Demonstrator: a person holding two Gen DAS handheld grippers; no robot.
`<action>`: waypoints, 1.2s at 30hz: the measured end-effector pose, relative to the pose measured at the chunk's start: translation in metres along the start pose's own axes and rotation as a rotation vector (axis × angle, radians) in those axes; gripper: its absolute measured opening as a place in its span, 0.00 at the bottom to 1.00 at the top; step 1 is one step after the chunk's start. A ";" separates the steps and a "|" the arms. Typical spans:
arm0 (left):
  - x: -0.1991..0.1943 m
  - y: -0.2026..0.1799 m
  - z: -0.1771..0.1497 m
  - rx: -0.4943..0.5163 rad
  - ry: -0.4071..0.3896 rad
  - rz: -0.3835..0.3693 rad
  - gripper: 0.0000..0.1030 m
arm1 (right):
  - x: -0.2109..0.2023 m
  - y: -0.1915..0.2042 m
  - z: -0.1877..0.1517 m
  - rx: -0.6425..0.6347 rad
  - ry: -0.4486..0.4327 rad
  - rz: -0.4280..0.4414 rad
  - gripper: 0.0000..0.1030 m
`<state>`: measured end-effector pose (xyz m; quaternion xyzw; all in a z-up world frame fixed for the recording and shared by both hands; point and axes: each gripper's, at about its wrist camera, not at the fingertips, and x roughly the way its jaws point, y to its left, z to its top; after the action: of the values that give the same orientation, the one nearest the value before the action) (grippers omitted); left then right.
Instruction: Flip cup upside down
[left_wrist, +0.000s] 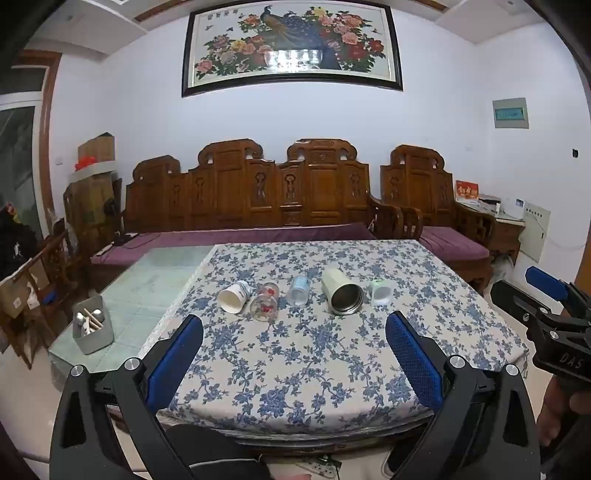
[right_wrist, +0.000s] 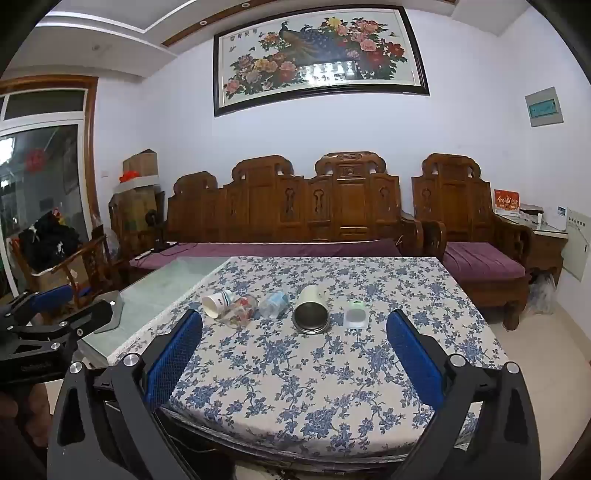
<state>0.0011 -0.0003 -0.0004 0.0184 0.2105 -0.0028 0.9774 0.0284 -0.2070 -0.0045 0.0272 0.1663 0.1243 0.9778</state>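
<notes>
Blue-flowered cloth covers the bench (left_wrist: 314, 369), and on it five cups lie on their sides in a row, none of them yet turned mouth-down. The steel-lined cream mug (left_wrist: 341, 291) is the landmark: its open mouth faces the cameras. Just beside it on the right lies a small white and green cup (left_wrist: 380, 291). To its left comes a clear plastic cup (left_wrist: 298, 291), then a glass with red flowers (left_wrist: 265, 304), and farthest left a white paper cup (left_wrist: 234, 294), which seems to touch the glass.

Both tools hang back at the near edge of the bench, well apart from the row. The left hand-held gripper (left_wrist: 295, 354) has its blue pads spread wide and nothing between them; the right hand-held gripper (right_wrist: 295, 350) is the same, wide and empty.

By my judgement the task is at its very start: no cup is gripped, lifted or inverted. Everything is left to do, namely reaching forward, closing on a cup's wall, and setting it down rim-first. Which cup is meant first I cannot tell.
</notes>
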 end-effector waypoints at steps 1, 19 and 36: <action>-0.001 0.000 0.000 -0.002 -0.011 -0.001 0.92 | 0.000 0.000 0.000 -0.004 -0.002 0.000 0.98; -0.003 0.000 0.007 -0.007 -0.029 -0.004 0.92 | -0.001 0.000 0.000 -0.002 0.000 -0.002 0.98; -0.008 0.000 0.012 -0.013 -0.045 -0.007 0.92 | 0.001 -0.003 -0.002 0.008 0.002 -0.005 0.98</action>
<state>-0.0016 -0.0010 0.0136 0.0110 0.1886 -0.0051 0.9820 0.0292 -0.2098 -0.0066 0.0307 0.1679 0.1213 0.9778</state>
